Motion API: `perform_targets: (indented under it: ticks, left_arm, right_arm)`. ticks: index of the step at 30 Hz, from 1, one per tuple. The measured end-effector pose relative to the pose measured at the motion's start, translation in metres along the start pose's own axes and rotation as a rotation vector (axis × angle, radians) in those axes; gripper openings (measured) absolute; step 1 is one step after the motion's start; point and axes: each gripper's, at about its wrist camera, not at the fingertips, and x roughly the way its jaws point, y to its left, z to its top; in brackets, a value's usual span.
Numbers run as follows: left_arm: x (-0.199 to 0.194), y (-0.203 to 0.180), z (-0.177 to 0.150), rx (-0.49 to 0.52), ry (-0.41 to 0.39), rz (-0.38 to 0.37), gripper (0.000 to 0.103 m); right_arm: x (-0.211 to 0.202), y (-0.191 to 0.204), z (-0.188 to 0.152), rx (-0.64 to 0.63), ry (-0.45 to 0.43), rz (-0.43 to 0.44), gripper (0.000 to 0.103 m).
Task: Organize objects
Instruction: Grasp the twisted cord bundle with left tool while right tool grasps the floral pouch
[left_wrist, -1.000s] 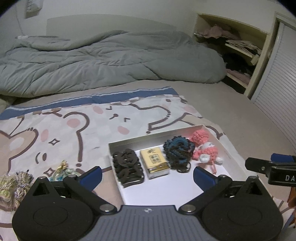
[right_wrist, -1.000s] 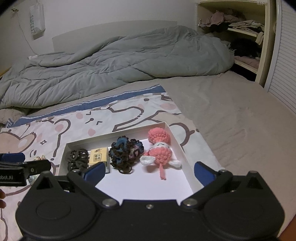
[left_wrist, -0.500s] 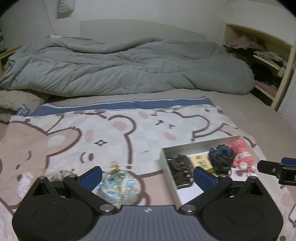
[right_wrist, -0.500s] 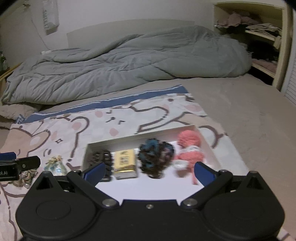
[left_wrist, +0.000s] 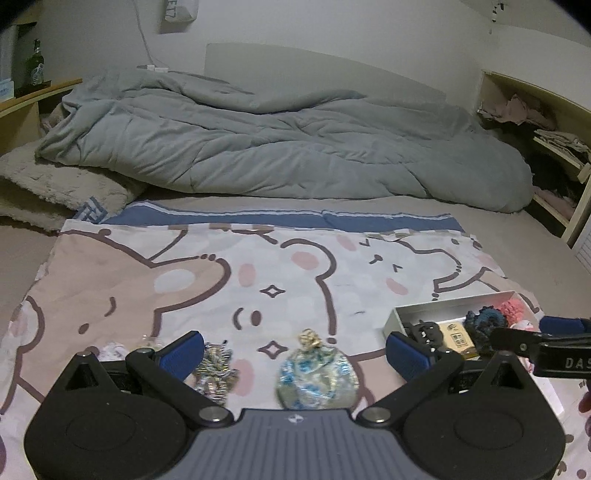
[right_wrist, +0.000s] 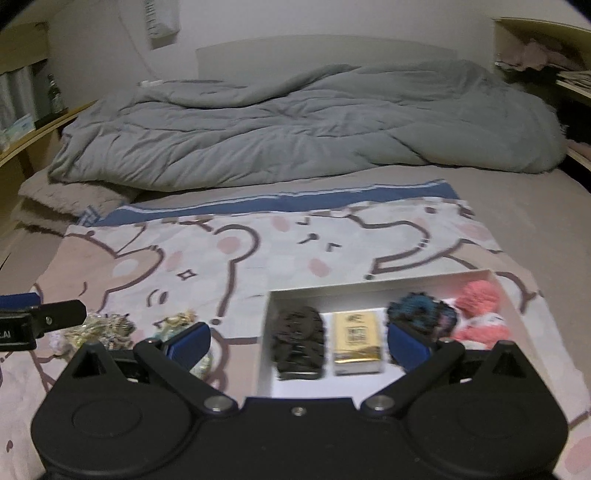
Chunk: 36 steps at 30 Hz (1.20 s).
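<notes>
Currently the left gripper (left_wrist: 293, 349) hangs low over the cartoon-print blanket (left_wrist: 207, 280), jaws spread wide and empty. Between its fingers and just ahead lies a small blue-patterned drawstring pouch (left_wrist: 317, 374) with a gold knotted top (left_wrist: 309, 338); beside it, to the left, a striped metallic scrunchie (left_wrist: 215, 367).

The right gripper (right_wrist: 299, 345) is likewise spread and empty, hovering at the near edge of the white tray (right_wrist: 369, 286). In the tray, in a row: black hair claw (right_wrist: 298, 341), yellow box (right_wrist: 356, 339), dark blue scrunchie (right_wrist: 421, 315), pink crochet doll (right_wrist: 480, 312). The front half of the tray floor is bare.

Handling estimate, pouch: light, soft fabric, contents unknown; likely deforms under squeeze and may sag or slip if pinched on the belly. Best hold is probably the gathered neck just under the knot, where the cloth is bunched and firm. Scrunchie: light, springy, foil-like surface possibly slick; pinch across one side of the ring. Neither looks fragile.
</notes>
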Motion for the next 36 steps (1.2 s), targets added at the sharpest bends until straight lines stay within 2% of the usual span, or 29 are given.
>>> perform_targets:
  ticks: [8, 13, 16, 18, 22, 27, 32, 36]
  left_arm:
    - [0.006, 0.021, 0.000, 0.005, 0.025, 0.031, 0.101]
    - [0.021, 0.034, -0.002, -0.010, 0.076, 0.019, 0.084]
    - [0.032, 0.041, -0.005, 0.015, 0.107, 0.039, 0.077]
    - [0.039, 0.047, -0.007, 0.012, 0.125, 0.022, 0.073]
    - [0.056, 0.060, -0.009, -0.014, 0.161, -0.001, 0.060]
    - [0.079, 0.070, -0.011, -0.043, 0.207, -0.007, 0.050]
    - [0.103, 0.075, -0.015, -0.046, 0.258, 0.006, 0.049]
    - [0.119, 0.078, -0.020, -0.043, 0.301, 0.028, 0.049]
  right_arm:
    - [0.020, 0.039, 0.004, -0.036, 0.022, 0.045, 0.103]
    - [0.031, 0.057, 0.006, -0.046, 0.021, 0.081, 0.103]
    - [0.038, 0.064, 0.008, -0.037, 0.015, 0.101, 0.103]
    - [0.043, 0.068, 0.010, -0.015, 0.019, 0.116, 0.103]
    - [0.057, 0.074, 0.014, 0.027, 0.027, 0.095, 0.103]
    - [0.075, 0.083, 0.015, 0.049, 0.058, 0.155, 0.103]
    - [0.092, 0.100, 0.010, 0.011, 0.046, 0.153, 0.103]
    - [0.119, 0.109, 0.004, -0.041, 0.160, 0.150, 0.103]
